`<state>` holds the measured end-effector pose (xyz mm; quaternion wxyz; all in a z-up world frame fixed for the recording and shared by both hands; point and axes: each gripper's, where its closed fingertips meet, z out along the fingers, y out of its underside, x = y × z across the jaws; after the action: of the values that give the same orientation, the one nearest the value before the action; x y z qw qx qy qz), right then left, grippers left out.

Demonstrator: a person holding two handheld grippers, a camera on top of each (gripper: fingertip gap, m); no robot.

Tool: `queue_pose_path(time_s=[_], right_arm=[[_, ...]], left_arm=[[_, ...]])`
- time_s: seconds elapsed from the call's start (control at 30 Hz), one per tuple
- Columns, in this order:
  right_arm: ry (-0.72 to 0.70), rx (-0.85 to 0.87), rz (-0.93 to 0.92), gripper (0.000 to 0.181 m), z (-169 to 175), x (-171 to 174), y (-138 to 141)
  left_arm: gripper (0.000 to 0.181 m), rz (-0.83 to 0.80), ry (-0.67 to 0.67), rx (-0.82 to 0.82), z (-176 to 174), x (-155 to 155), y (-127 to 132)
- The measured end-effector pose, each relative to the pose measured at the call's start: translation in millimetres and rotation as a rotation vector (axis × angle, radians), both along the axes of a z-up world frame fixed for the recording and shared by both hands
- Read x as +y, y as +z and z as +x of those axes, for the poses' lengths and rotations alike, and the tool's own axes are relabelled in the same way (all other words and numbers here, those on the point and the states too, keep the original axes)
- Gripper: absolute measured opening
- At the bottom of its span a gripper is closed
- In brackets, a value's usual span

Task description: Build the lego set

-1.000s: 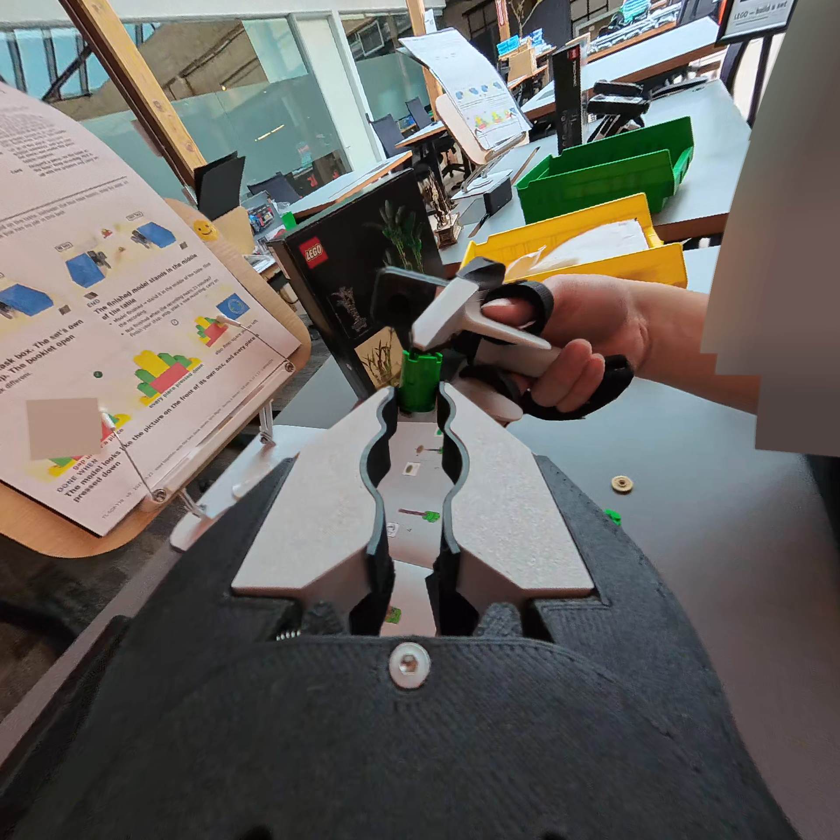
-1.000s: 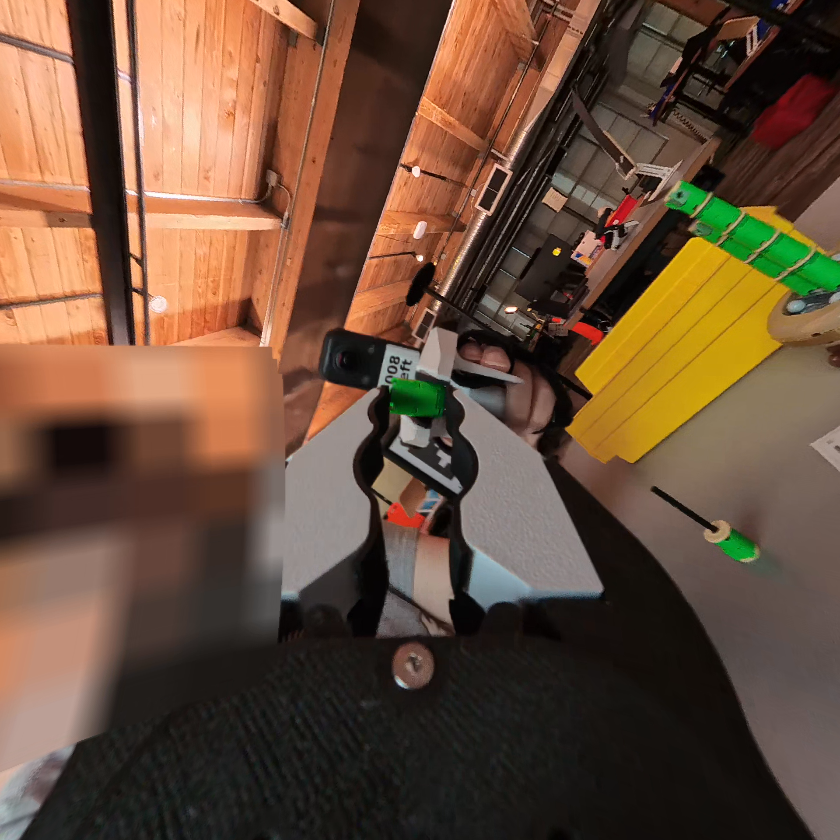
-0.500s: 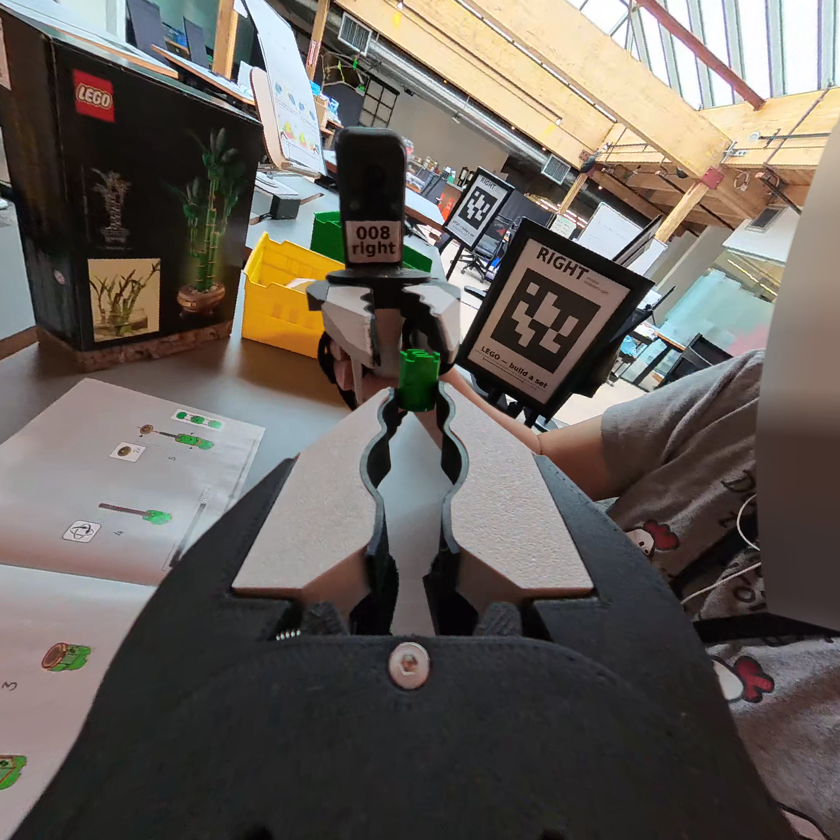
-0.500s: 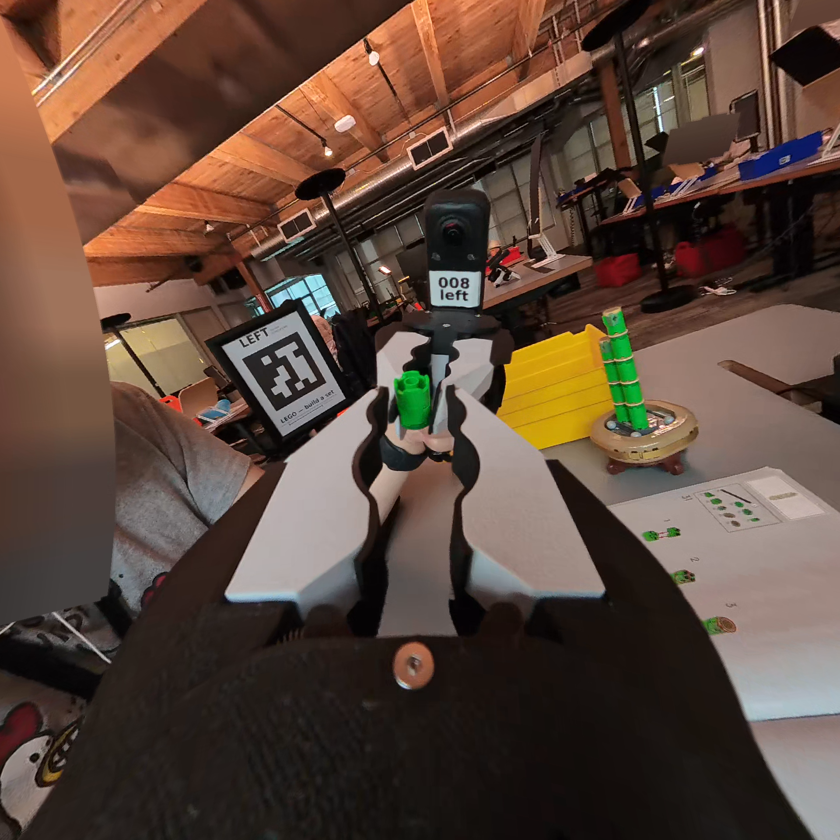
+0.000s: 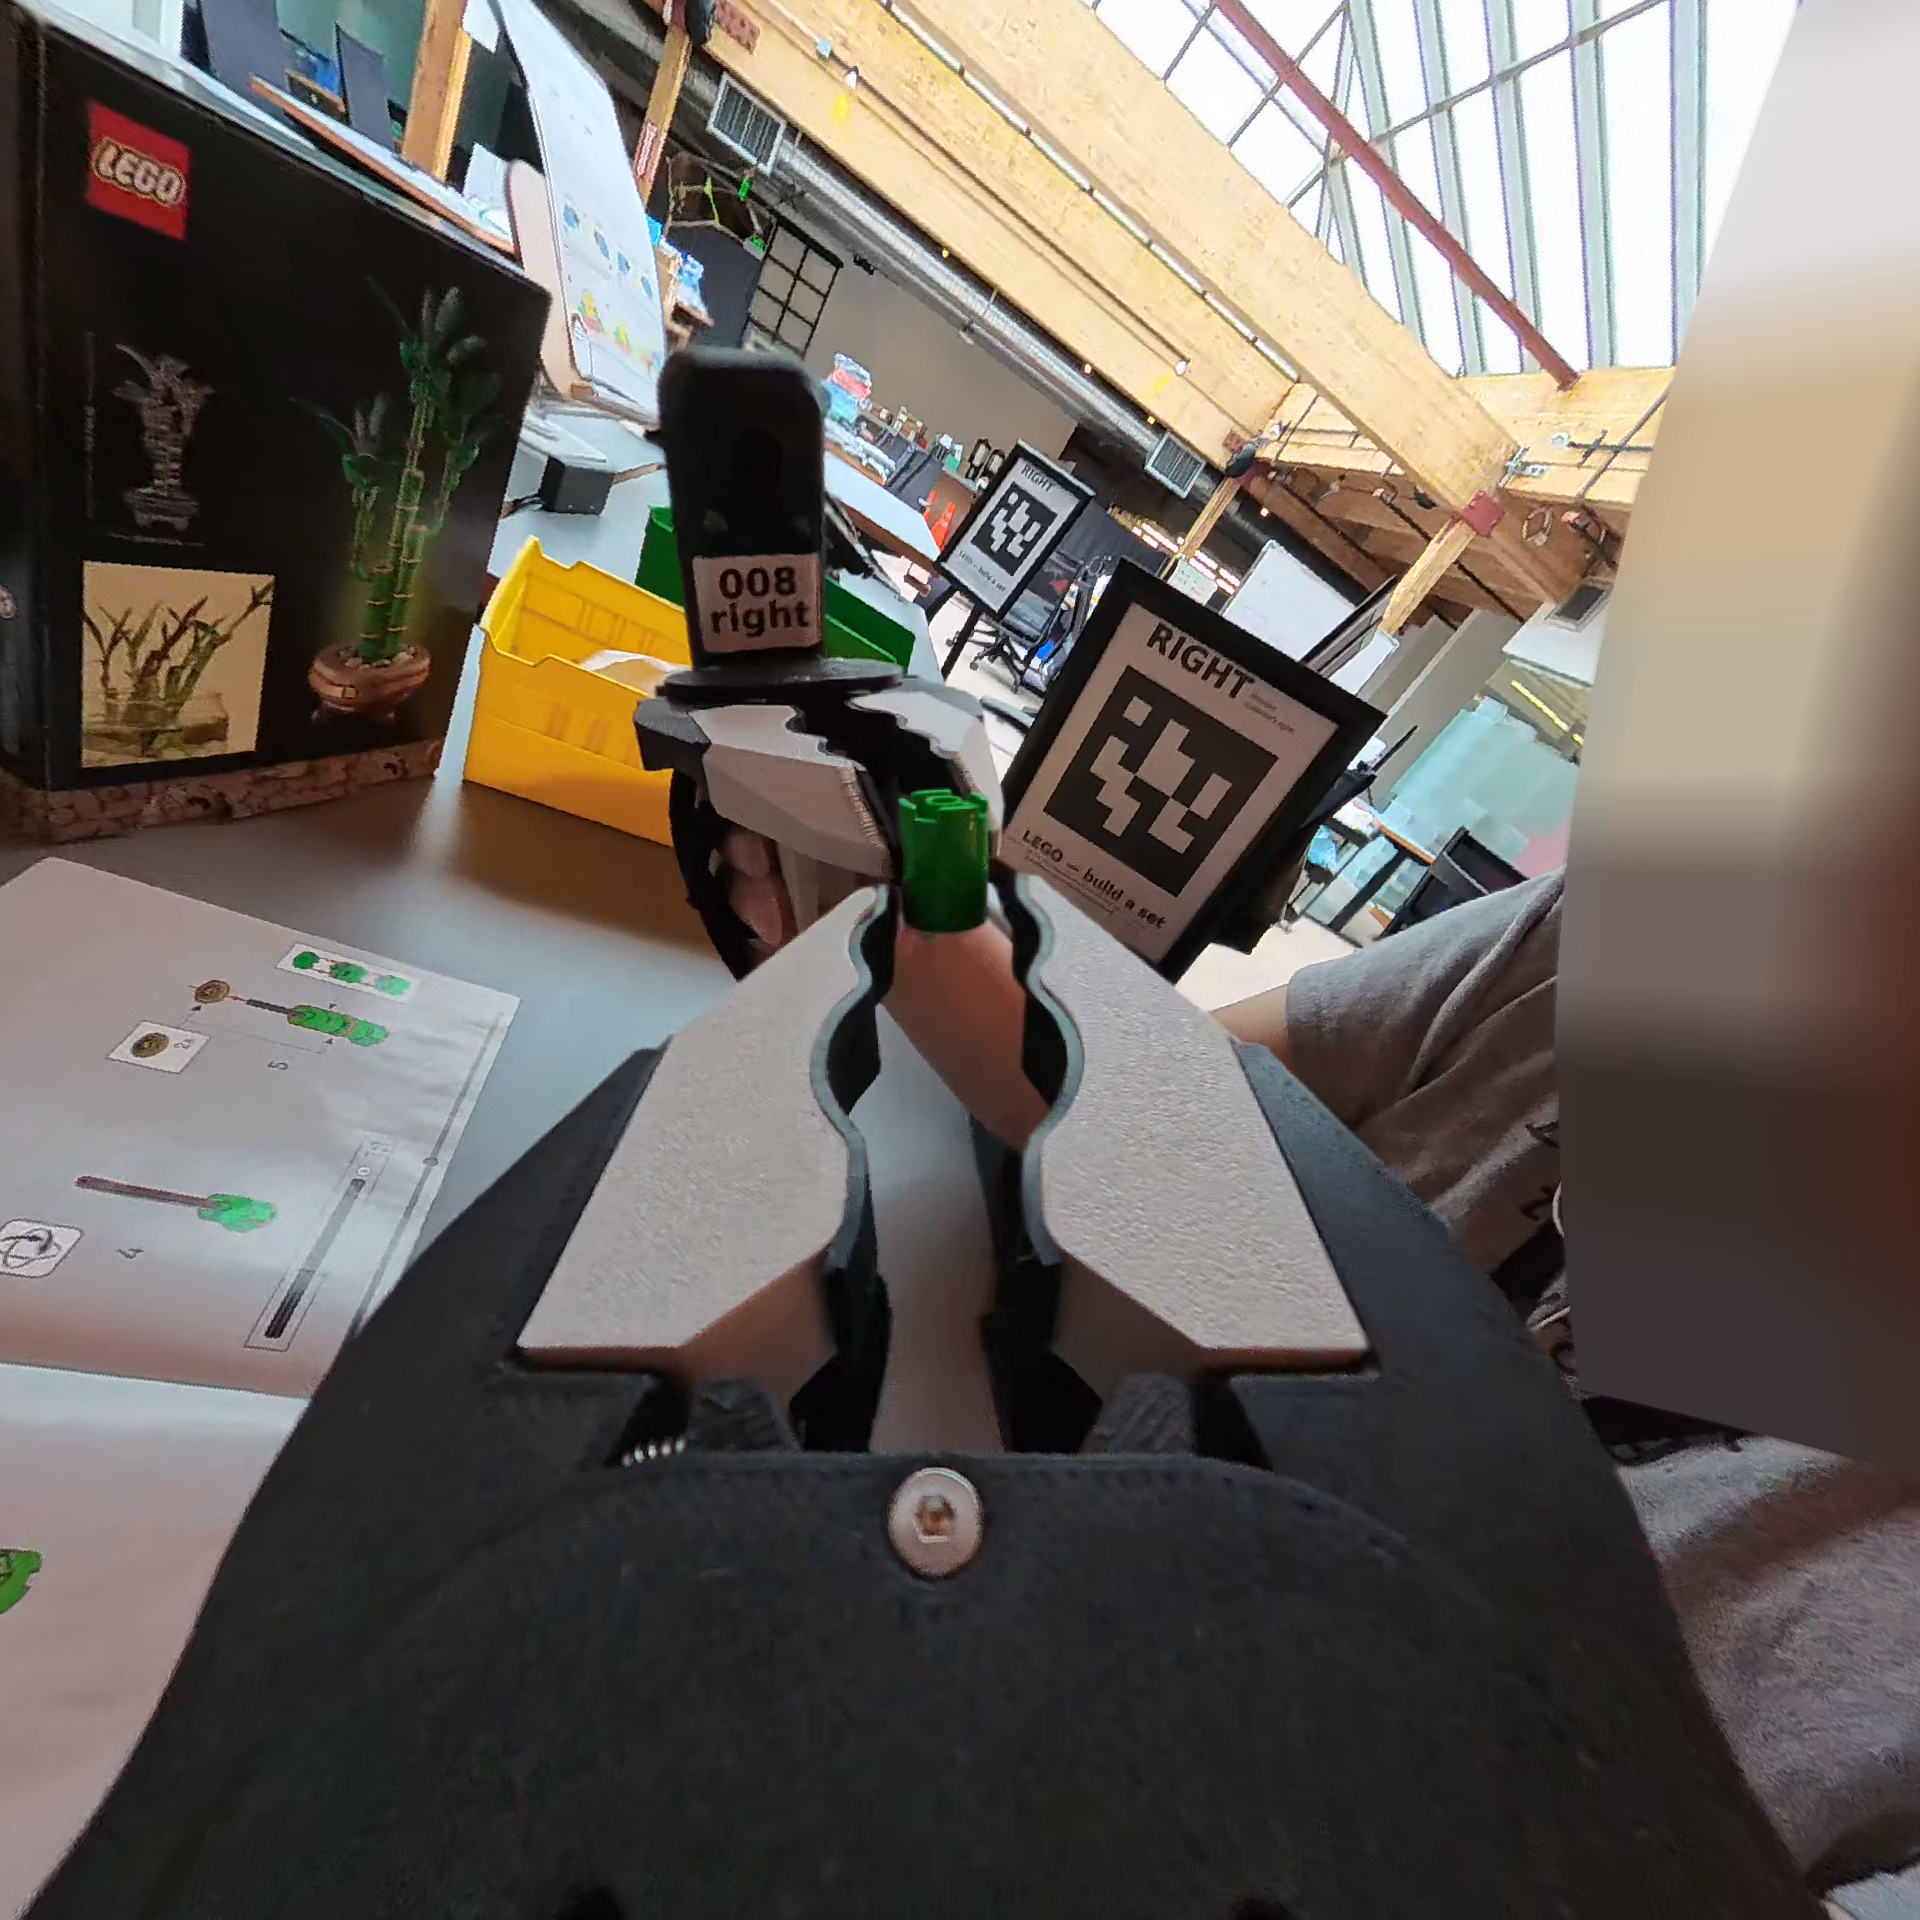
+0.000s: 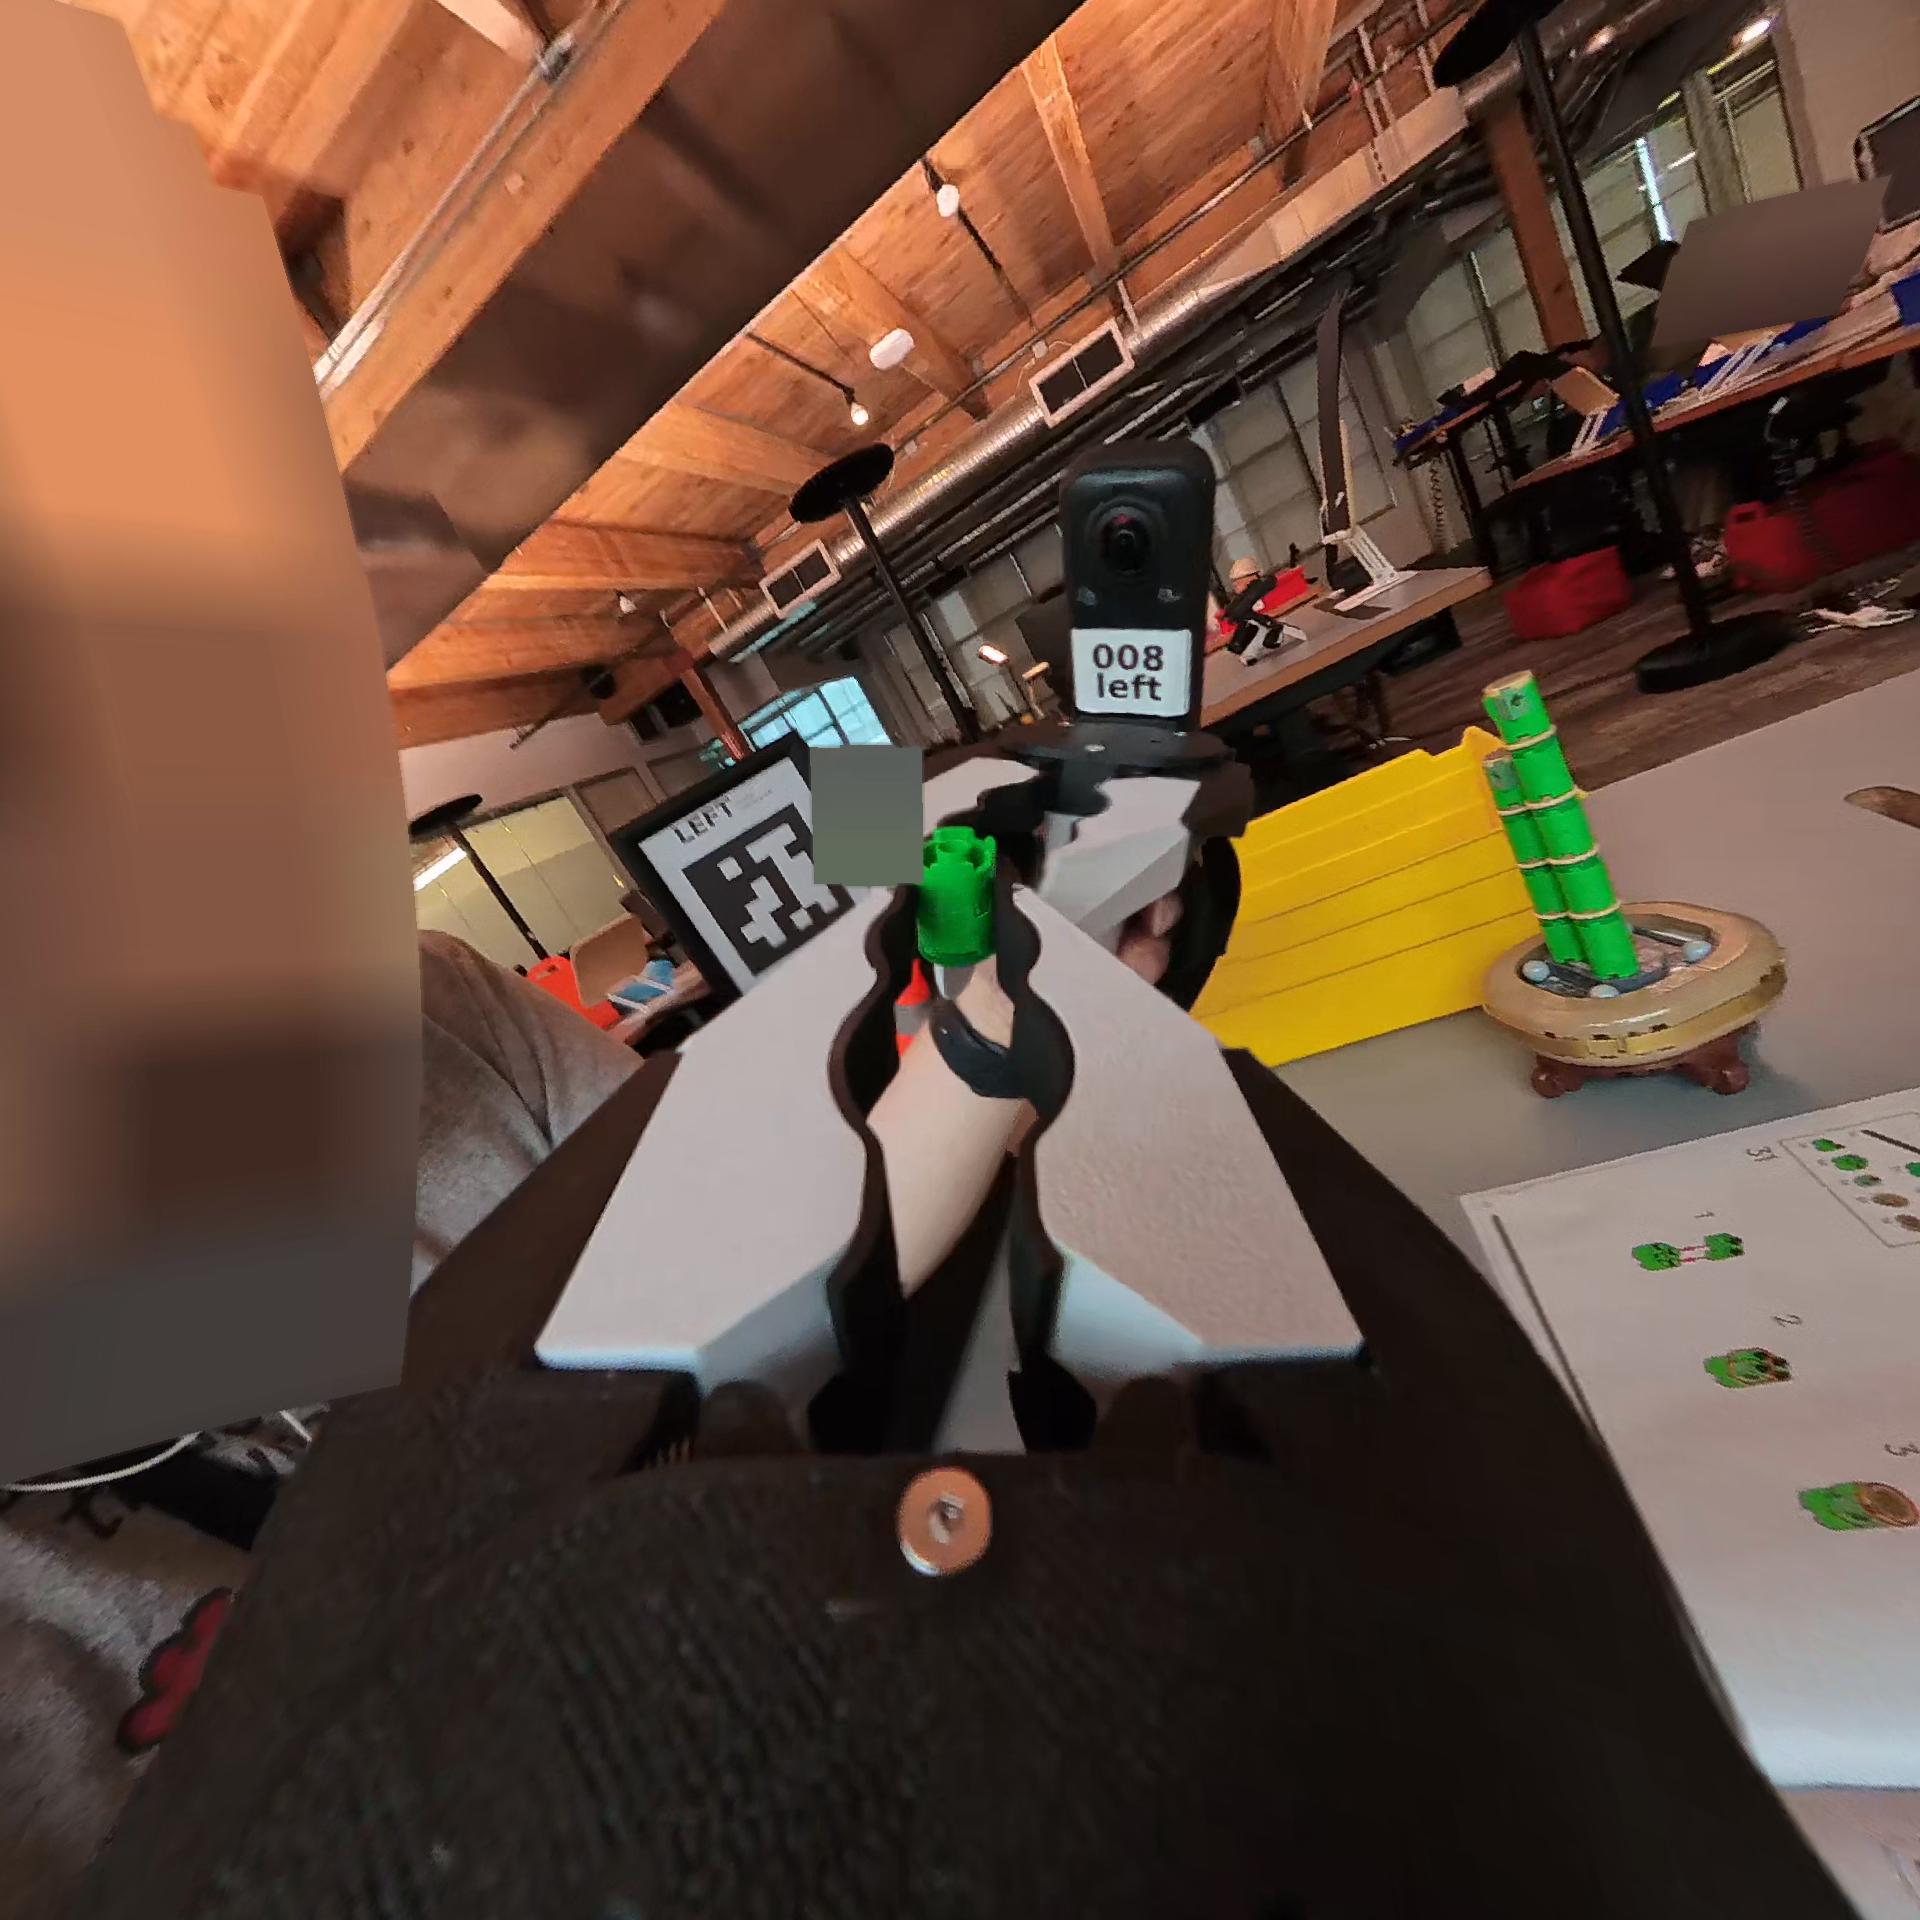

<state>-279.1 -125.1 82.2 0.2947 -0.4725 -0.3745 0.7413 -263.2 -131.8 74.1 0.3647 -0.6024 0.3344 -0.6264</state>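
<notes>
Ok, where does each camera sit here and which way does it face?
Left wrist view: on the left gripper, facing the right gripper; own fingers and the person's right forearm show.
Right wrist view: on the right gripper, facing the left gripper; own fingers and left forearm show.
Shared: the green round brick between both grippers' tips, the yellow bin.

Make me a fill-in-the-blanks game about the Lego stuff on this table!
1. The round brick pinched at the left gripper tips is coloured ___.
2. The bin beside the bamboo model is coloured ___.
3. The box standing upright behind the instruction sheet is mostly ___.

Missing words: green; yellow; black.
</notes>
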Motion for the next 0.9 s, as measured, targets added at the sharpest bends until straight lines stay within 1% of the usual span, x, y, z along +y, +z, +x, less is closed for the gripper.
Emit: queue_pose_path(time_s=[0.03,0.1,0.2,0.27,0.37,0.43,0.47,0.53,0.6,0.67,0.7,0.77,0.83,0.9], right_arm=[[0.011,0.02,-0.025,0.013,2,1,3],[0.007,0.041,-0.065,0.013,7,6,6],[-0.022,0.037,-0.077,0.013,17,13,9],[-0.068,0.043,-0.064,0.013,30,20,16],[-0.196,0.02,0.001,0.014,58,32,25],[-0.313,-0.01,0.051,0.014,81,43,29],[-0.383,-0.036,0.082,0.014,92,50,29],[-0.483,-0.068,0.132,0.014,112,59,29],[-0.508,-0.054,0.123,0.014,127,63,31],[-0.523,-0.048,0.081,0.014,134,70,29],[-0.525,-0.053,0.067,0.014,135,73,27],[-0.517,-0.058,0.058,0.014,132,74,24],[-0.497,-0.048,0.057,0.014,127,71,26],[-0.481,-0.046,0.069,0.014,124,66,28]], left_arm=[[0.028,-0.004,0.019,-0.013,-4,3,3],[0.035,0.006,0.088,-0.011,-17,11,5],[0.036,0.035,0.24,0.058,-46,23,4],[0.036,0.064,0.348,0.119,-68,26,5],[0.037,0.13,0.559,0.282,-104,27,-1],[0.037,0.179,0.659,0.342,-119,18,-8],[0.037,0.196,0.69,0.356,-124,11,-15],[0.034,0.233,0.724,0.402,-133,-2,-44],[0.034,0.221,0.741,0.488,-142,-13,-89],[0.038,0.165,0.708,0.585,-144,-24,-136],[0.039,0.152,0.686,0.618,-141,-28,-153],[0.04,0.169,0.668,0.67,-134,-29,-175],[0.039,0.203,0.648,0.71,-127,-24,-187],[0.039,0.193,0.604,0.761,-124,-20,-201]])
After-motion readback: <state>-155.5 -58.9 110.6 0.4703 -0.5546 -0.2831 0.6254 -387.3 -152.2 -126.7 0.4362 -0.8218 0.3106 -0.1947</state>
